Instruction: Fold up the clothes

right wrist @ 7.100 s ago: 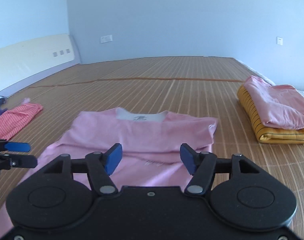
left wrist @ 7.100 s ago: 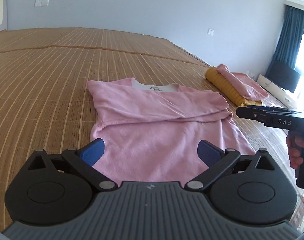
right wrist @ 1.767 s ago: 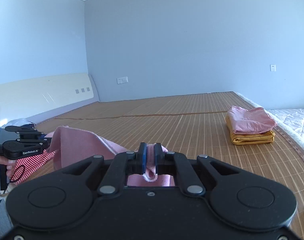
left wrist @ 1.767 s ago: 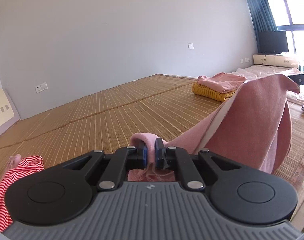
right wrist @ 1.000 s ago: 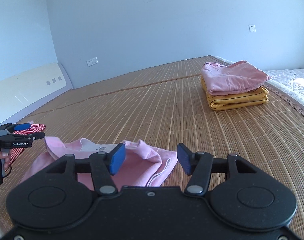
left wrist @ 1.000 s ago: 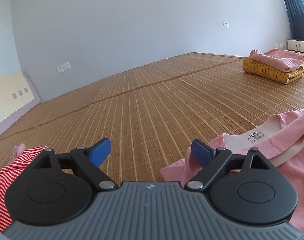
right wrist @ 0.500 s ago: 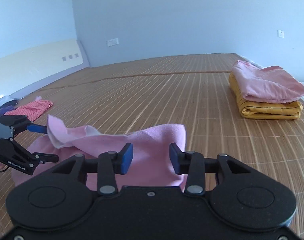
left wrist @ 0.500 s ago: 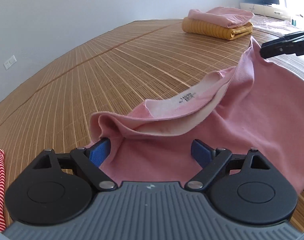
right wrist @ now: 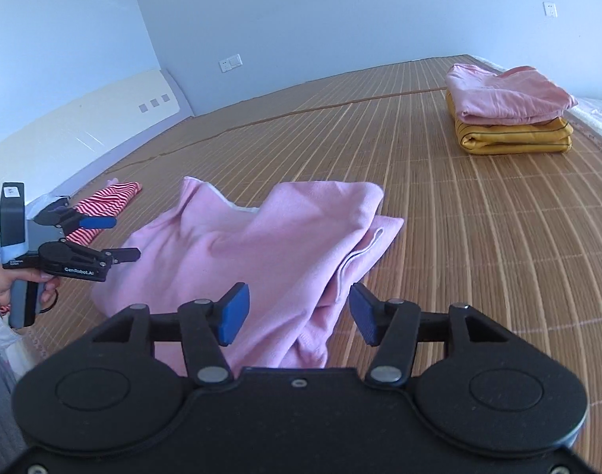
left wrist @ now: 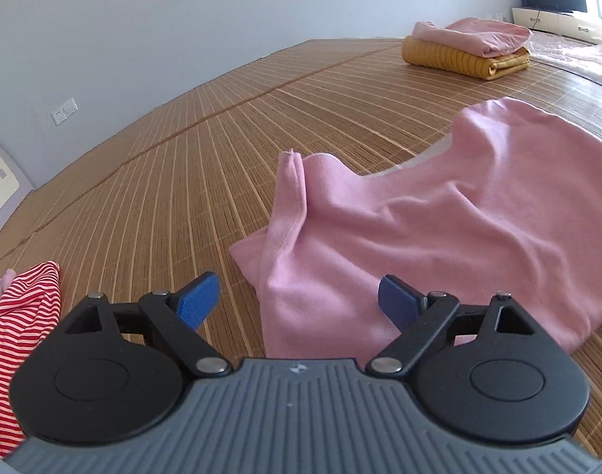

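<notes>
We are looking down at a pink shirt point(left wrist: 439, 237) lying rumpled on the bamboo mat point(left wrist: 221, 158), folded over on itself with soft creases across the top layer. Our left tongs point(left wrist: 299, 304) are spread wide, blue pads apart, holding nothing; the near edge of the shirt sits between and just beyond the fingers point(left wrist: 198, 302). A narrow doubled strip of fabric stands up along the shirt's left side.

From the right wrist view, the right tongs point(right wrist: 297, 314) are also spread open and empty, hovering over the near right corner of the pink shirt point(right wrist: 261, 245), where a hem with a pale stitched edge bunches up below the pads. A white patch of the collar lining peeks out at the far edge of the shirt.

Off to the left in that view we see the left tongs point(right wrist: 115, 237) side on, open, held in a hand point(right wrist: 8, 284) with a white sleeve, just beside the shirt's left edge. Behind it lies a red-and-white striped garment point(right wrist: 107, 203) on the mat.

Far across the mat, well apart from the shirt, a folded pink garment point(right wrist: 506, 93) rests on top of a folded yellow garment point(right wrist: 514, 136).
</notes>
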Demonstrator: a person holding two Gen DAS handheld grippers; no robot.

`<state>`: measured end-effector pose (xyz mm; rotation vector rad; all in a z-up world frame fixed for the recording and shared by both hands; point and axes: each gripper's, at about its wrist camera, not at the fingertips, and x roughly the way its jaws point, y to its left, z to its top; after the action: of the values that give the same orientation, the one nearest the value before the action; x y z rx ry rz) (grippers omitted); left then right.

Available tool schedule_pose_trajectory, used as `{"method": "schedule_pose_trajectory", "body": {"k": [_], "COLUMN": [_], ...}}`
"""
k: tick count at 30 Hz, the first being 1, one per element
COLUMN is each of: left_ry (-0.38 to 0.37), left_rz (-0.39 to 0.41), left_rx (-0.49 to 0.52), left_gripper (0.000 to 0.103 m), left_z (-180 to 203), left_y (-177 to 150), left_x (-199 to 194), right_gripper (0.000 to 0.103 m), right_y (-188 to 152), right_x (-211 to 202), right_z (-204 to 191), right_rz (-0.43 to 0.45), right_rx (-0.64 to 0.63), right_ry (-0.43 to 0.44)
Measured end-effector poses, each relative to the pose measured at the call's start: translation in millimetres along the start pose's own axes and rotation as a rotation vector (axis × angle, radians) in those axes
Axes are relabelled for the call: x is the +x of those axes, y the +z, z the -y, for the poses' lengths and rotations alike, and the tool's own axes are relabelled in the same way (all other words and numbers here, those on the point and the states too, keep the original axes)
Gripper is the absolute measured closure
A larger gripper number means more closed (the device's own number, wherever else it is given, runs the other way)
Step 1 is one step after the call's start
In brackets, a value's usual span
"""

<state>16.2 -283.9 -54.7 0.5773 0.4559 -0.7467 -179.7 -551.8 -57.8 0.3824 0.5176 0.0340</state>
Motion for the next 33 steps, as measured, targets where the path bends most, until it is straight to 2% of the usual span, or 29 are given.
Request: {"method": "schedule_pose_trajectory", "body": {"k": [4, 6, 11, 13, 14, 16, 17, 19, 21, 23, 25, 28, 31, 33], "left_ry": [-0.002, 0.017, 0.053, 0.065, 0.072, 0.073, 0.073, 0.066, 0.064, 0.079, 0.094, 0.097, 0.042, 0.054], "left_rz": [-0.004, 0.004, 0.030, 0.019, 0.022, 0.027, 0.029, 0.026, 0.015, 0.011, 0.034, 0.061, 0.053, 0.032], "left_rx": [-0.042, -0.064, -0.082, -0.079, -0.080, -0.079, -0.078, -0.094, -0.099, -0.086, -0.057, -0.024, -0.030, -0.010], "left_gripper": [0.012, 0.012, 0.011, 0.008, 0.006, 0.004, 0.004, 0.004, 0.004, 0.004, 0.004, 0.004, 0.005, 0.004], "left_z": [8, 7, -1, -6, -8, -13, -16, -22, -26, -26, -23, -15, -10, -8], "left_y": [-24, -26, -28, -33, -35, -38, -39, -41, -41, -40, -39, -38, -39, -43], "left_x": [-7, -2, 11, 16, 16, 16, 16, 15, 13, 8, 0, -5, -5, -4], "right_gripper": [0.046, 0.055, 0.099, 0.099, 0.099, 0.099, 0.099, 0.098, 0.091, 0.063, 0.056, 0.056, 0.058, 0.072], "right_y": [-21, -26, -30, -29, -29, -34, -37, -39, -38, -38, -39, -40, -41, -39], "right_x": [-3, 6, 16, 4, -1, -5, 1, 8, 4, -5, -9, -2, 9, 9], "right_z": [-1, 1, 10, 12, 15, 16, 17, 12, 16, 21, 22, 10, -1, -1], "right_rz": [-0.011, -0.028, -0.025, 0.032, 0.043, -0.004, -0.049, -0.074, -0.074, -0.049, -0.037, -0.062, -0.098, -0.092], "right_rx": [0.053, 0.075, 0.157, 0.194, 0.210, 0.156, 0.153, 0.114, 0.129, 0.145, 0.148, 0.096, 0.029, 0.013], "right_ry": [0.055, 0.045, 0.159, 0.202, 0.193, 0.062, 0.044, 0.041, 0.041, 0.025, 0.076, 0.153, 0.114, 0.085]}}
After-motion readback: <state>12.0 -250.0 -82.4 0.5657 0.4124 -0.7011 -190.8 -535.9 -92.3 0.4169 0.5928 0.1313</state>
